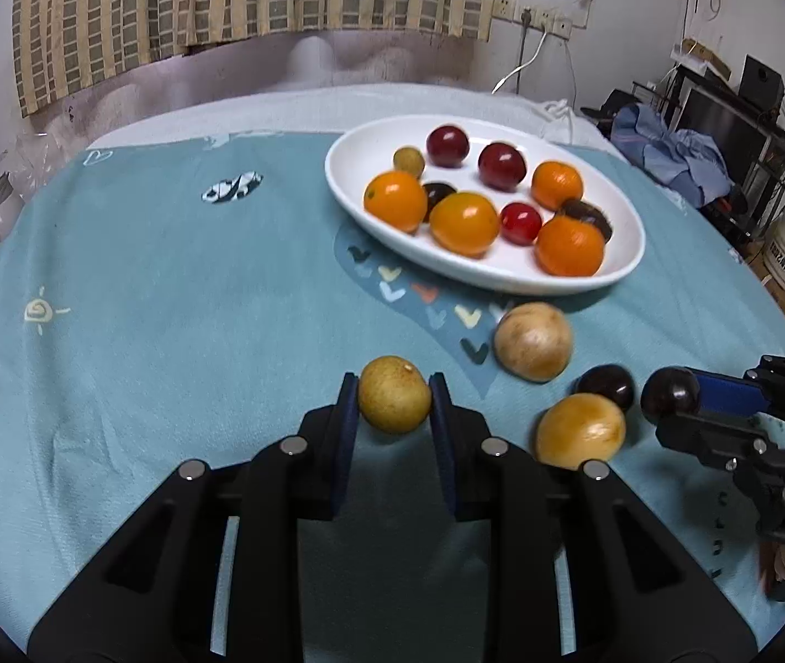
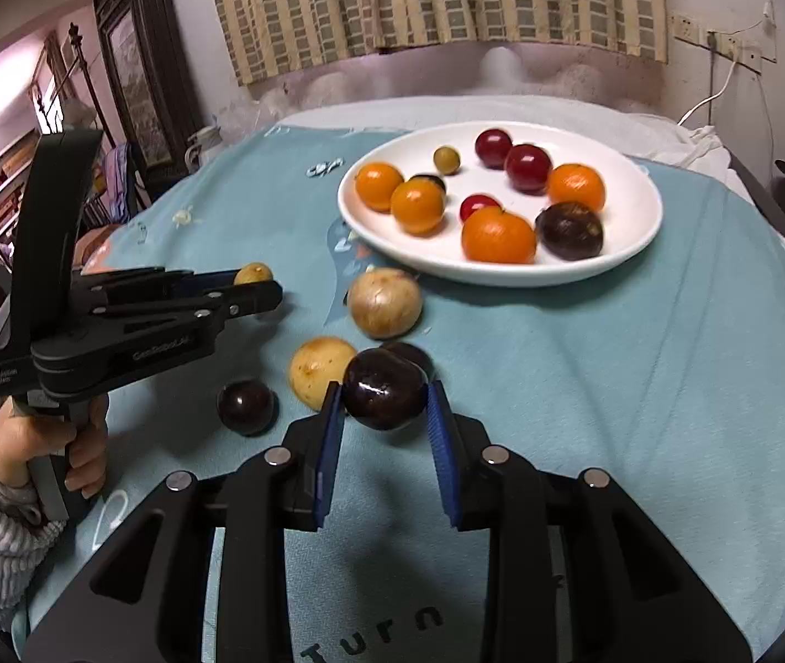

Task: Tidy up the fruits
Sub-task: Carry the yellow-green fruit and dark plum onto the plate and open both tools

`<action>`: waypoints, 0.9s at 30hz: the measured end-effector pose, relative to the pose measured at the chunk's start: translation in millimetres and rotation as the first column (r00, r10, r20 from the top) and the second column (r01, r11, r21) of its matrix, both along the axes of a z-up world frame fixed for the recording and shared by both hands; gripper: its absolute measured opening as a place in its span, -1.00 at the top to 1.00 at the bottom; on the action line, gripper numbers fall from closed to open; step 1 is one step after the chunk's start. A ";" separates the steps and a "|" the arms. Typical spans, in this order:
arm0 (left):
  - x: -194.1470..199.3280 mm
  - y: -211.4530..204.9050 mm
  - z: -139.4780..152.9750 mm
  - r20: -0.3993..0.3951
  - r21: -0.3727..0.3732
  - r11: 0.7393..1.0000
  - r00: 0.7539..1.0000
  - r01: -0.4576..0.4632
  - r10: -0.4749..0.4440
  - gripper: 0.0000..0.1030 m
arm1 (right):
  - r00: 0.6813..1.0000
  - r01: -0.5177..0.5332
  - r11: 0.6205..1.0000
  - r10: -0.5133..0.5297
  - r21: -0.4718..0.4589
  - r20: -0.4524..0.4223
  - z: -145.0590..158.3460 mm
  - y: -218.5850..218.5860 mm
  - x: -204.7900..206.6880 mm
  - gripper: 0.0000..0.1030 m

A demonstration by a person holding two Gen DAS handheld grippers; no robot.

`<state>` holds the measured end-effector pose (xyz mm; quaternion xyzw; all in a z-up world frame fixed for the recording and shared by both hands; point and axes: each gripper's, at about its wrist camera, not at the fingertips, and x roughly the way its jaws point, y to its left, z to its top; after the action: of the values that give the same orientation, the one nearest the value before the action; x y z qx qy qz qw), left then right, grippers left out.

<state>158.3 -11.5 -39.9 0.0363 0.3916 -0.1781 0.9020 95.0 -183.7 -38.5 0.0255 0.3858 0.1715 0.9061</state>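
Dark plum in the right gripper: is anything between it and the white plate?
The dark plum is clamped in the right gripper. Between it and the white plate lies a tan round fruit on the cloth, just short of the near rim. Held above the cloth, the plum could likely pass over or right of it.

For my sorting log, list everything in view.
plate: one, white, on the cloth
oranges: four, orange, on the plate
red fruits: three, red, on the plate
dark fruits: two, purple-black, on the plate
small fruit: one, yellow-green, plate's far side
tan fruits: two, on the cloth before the plate
loose dark fruits: two, purple-black, beside them
cloth: one, teal, covering the table
left gripper: jaws shut on a yellow-tan fruit
right gripper: jaws shut on a purple-black fruit
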 end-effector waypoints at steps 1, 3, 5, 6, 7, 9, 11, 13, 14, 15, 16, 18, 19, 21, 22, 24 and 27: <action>-1.3 -1.1 4.4 0.009 -0.006 1.000 1.000 0.005 -0.005 0.50 | 1.000 0.010 1.000 -0.010 0.009 0.012 4.2 -3.9 -0.5 0.41; -1.3 -3.9 16.8 0.026 -0.032 0.999 1.000 0.013 -0.012 0.50 | 0.999 0.032 0.999 -0.033 0.028 0.035 12.7 -11.7 -1.8 0.41; 2.9 -9.6 29.5 0.044 -0.049 0.999 0.999 0.022 -0.020 0.50 | 0.996 0.057 0.997 -0.061 0.057 0.059 24.5 -22.2 0.8 0.41; 5.7 -12.9 34.3 0.052 -0.052 0.998 0.998 0.027 -0.024 0.50 | 0.995 0.068 0.995 -0.073 0.067 0.068 30.1 -26.1 3.3 0.41; 12.7 -19.6 42.4 0.060 -0.055 0.998 0.998 0.033 -0.030 0.50 | 0.993 0.085 0.993 -0.091 0.077 0.079 37.8 -31.4 9.1 0.41; 23.4 -30.0 49.0 0.060 -0.063 0.997 0.997 0.048 -0.044 0.50 | 0.988 0.114 0.989 -0.123 0.091 0.090 48.4 -39.5 22.3 0.41; 37.1 -43.5 52.8 0.061 -0.058 0.997 0.997 0.055 -0.052 0.50 | 0.983 0.150 0.982 -0.161 0.117 0.092 57.8 -50.3 42.8 0.41; 50.6 -55.5 52.0 0.051 -0.066 0.996 0.997 0.063 -0.060 0.50 | 0.979 0.176 0.975 -0.188 0.135 0.077 60.1 -58.0 64.8 0.41; 59.5 -61.5 49.0 0.044 -0.072 0.996 0.997 0.061 -0.058 0.50 | 0.978 0.188 0.972 -0.198 0.138 0.067 58.9 -60.3 76.0 0.41; 67.0 -66.3 46.2 0.036 -0.074 0.995 0.998 0.060 -0.057 0.50 | 0.976 0.201 0.969 -0.211 0.144 0.058 56.0 -62.1 85.7 0.40; 74.0 -70.1 42.7 0.027 -0.072 0.996 0.998 0.059 -0.057 0.50 | 0.973 0.218 0.963 -0.227 0.160 0.039 51.6 -65.2 97.6 0.38; 87.4 -76.8 36.3 0.012 -0.063 0.997 0.999 0.049 -0.049 0.48 | 0.975 0.222 0.955 -0.224 0.198 -0.014 42.0 -68.4 116.3 0.37; 94.7 -80.0 32.7 0.001 -0.062 0.997 0.999 0.046 -0.047 0.33 | 0.974 0.226 0.950 -0.219 0.214 -0.055 34.1 -67.8 126.9 0.36; 100.1 -80.6 30.1 0.000 -0.066 0.997 1.000 0.030 -0.031 -0.11 | 0.970 0.239 0.945 -0.226 0.223 -0.086 28.6 -68.6 133.9 0.18; 99.4 -78.3 30.3 0.009 -0.069 0.997 1.000 0.018 -0.018 -0.20 | 0.968 0.248 0.940 -0.236 0.234 -0.081 28.1 -70.2 132.9 -0.01; 94.5 -72.7 33.4 0.016 -0.079 0.997 1.000 0.018 -0.017 -0.21 | 0.968 0.252 0.935 -0.248 0.252 -0.046 33.9 -74.0 124.5 -0.16; 82.0 -59.3 38.9 0.031 -0.079 0.997 0.999 -0.007 0.010 -0.34 | 0.970 0.237 0.933 -0.242 0.269 -0.016 49.4 -74.7 109.7 -0.16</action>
<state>240.3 -70.8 -1.0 0.0017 0.3701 -0.1891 0.9095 204.7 -258.4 10.9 0.1938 0.3452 0.1107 0.9116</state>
